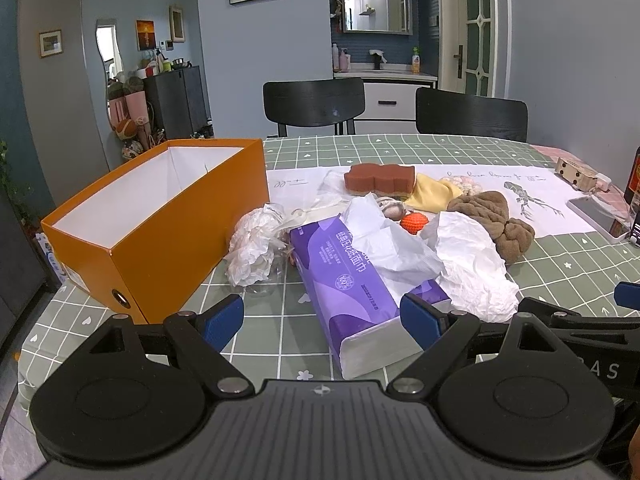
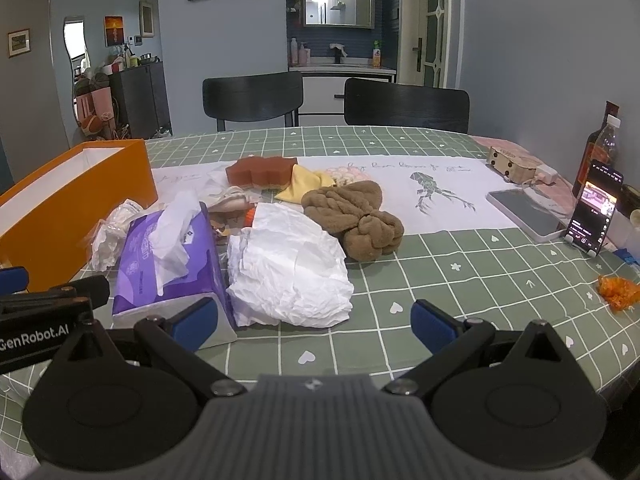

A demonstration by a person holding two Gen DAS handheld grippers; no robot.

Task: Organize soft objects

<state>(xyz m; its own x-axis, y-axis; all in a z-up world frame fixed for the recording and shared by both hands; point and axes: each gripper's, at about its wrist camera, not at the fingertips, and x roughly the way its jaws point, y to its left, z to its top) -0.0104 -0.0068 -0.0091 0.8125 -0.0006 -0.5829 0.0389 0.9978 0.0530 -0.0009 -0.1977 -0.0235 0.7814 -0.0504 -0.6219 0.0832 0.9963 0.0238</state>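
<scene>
- Left wrist view: the left gripper (image 1: pixel 322 322) hovers above the near edge of the tabletop (image 1: pixel 400 148), its blue-padded jaws spread wide and holding nothing.
- The purple tissue pack (image 1: pixel 352 280) lies between those jaws, its near end reaching toward the near edge; a loose white sheet rises from its top.
- An orange box (image 1: pixel 160 232) stands open at the left edge — white inside, nothing visible in it.
- Crumpled clear plastic (image 1: pixel 256 248) sits between the box and the pack, touching both or nearly so.
- Crumpled white paper (image 1: pixel 472 264) lies just right of the pack; a brown plush cloth (image 1: pixel 492 216) lies behind it.
- Toward the middle: a rust-coloured sponge (image 1: pixel 378 180), a yellow cloth (image 1: pixel 432 192) and a small orange ball (image 1: pixel 414 222).
- Right wrist view: the right gripper (image 2: pixel 314 326) is likewise released, jaws wide apart over bare tabletop (image 2: pixel 440 280) at the near edge.
- The white paper (image 2: pixel 292 272) lies just ahead of its left finger, with the tissue pack (image 2: pixel 168 264) to the left and the plush cloth (image 2: pixel 352 216) behind.
- At the right edge — a propped phone (image 2: pixel 598 208), a flat tablet (image 2: pixel 528 212) and an orange scrap (image 2: pixel 618 292)
</scene>
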